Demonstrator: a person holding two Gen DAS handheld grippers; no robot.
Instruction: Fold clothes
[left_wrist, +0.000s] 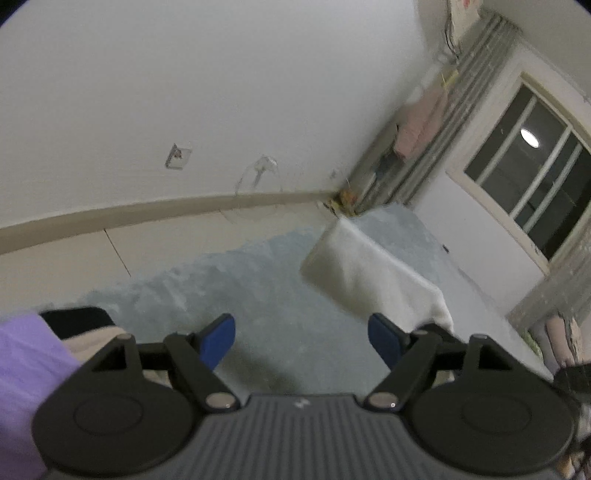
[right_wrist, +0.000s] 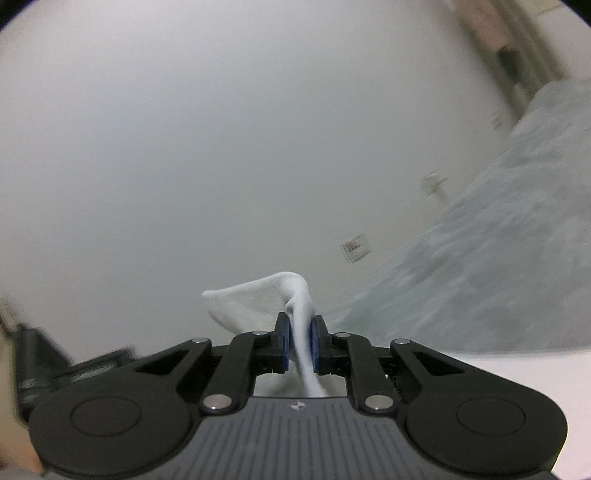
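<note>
In the right wrist view my right gripper (right_wrist: 300, 343) is shut on a white garment (right_wrist: 258, 301); a fold of its cloth sticks up past the blue pads and a strip runs down between them. The view is tilted and blurred, with the wall behind. In the left wrist view my left gripper (left_wrist: 302, 341) stands open above a pale blue bedsheet (left_wrist: 240, 280), with nothing between its blue pads. A white cloth (left_wrist: 373, 273) lies on the sheet ahead and to the right, reaching close to the right fingertip.
A white wall with a socket plate (left_wrist: 178, 156) runs behind the bed. A grey curtain (left_wrist: 454, 122) and a dark window (left_wrist: 532, 173) are at the right. A purple sleeve (left_wrist: 26, 376) shows at the left edge. Dark objects (right_wrist: 48, 369) lie at lower left.
</note>
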